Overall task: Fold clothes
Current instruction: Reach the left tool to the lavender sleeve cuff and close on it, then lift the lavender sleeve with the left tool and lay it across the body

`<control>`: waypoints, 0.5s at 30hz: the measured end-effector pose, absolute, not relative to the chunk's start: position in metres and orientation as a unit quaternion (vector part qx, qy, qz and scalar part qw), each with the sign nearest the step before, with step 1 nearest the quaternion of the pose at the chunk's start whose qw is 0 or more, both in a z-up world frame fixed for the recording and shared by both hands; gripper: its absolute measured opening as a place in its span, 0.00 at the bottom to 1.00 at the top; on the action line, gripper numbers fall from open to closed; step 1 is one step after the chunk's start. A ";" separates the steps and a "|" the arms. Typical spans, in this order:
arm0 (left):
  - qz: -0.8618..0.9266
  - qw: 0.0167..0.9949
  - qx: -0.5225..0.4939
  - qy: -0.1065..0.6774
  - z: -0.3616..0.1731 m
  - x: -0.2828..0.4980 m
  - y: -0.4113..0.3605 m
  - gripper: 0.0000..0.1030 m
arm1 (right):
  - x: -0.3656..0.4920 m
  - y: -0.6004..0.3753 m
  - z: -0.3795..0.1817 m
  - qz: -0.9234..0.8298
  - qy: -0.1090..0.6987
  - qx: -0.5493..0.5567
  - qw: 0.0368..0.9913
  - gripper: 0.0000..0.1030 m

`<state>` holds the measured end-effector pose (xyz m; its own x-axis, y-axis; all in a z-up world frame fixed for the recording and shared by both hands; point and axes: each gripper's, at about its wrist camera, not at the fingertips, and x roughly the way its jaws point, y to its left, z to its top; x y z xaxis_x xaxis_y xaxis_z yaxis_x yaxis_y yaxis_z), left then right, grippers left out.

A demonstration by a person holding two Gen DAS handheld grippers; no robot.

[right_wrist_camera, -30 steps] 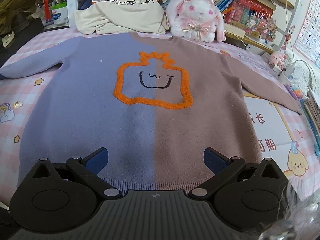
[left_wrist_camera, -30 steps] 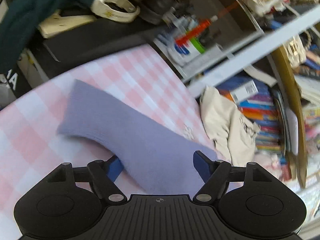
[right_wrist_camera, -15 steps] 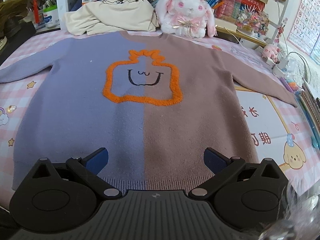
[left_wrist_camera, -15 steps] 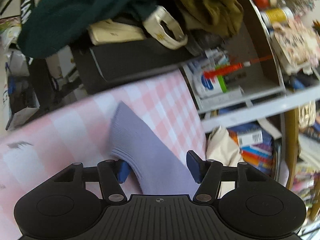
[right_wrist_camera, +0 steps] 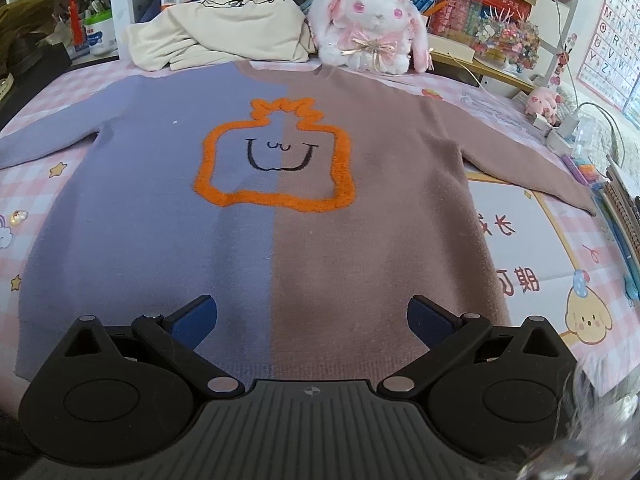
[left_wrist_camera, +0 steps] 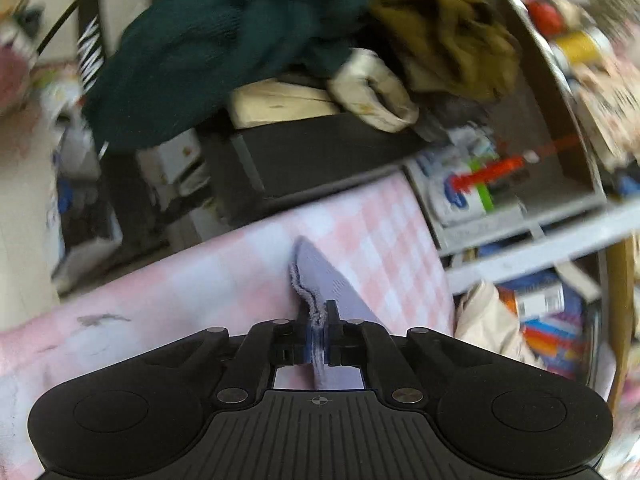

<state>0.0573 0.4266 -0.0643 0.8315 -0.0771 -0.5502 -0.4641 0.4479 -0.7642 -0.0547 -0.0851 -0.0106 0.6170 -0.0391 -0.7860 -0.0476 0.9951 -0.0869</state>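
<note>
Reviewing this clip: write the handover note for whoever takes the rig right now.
Left gripper: shut, pinching the lilac sleeve cuff on the pink checked cover.
Right gripper: open, over the hem of the sweater, holding nothing.
Sweater lies flat, face up, both sleeves spread out.
Done: cuff grasped. Left: fold both sleeves in, then the body.

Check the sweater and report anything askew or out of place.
Nothing damaged. The sweater lies flat, both sleeves spread. Only its lilac cuff is bunched, pinched in the shut left gripper. The right gripper hangs open over the hem.
</note>
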 end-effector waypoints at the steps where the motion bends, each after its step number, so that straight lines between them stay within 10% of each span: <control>1: 0.111 0.820 -0.496 0.263 -0.058 0.059 0.422 0.04 | -0.054 -0.088 -0.011 0.003 0.438 -0.048 0.898 1.00; 15: -0.036 0.914 -0.324 0.243 0.039 0.085 0.272 0.04 | -0.023 -0.148 -0.012 0.053 0.434 -0.039 0.899 1.00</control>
<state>0.0855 0.2720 0.0391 0.8788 -0.2241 -0.4212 -0.0911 0.7878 -0.6092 -0.0233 -0.1482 -0.0119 0.6180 0.0614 -0.7838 -0.1294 0.9913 -0.0244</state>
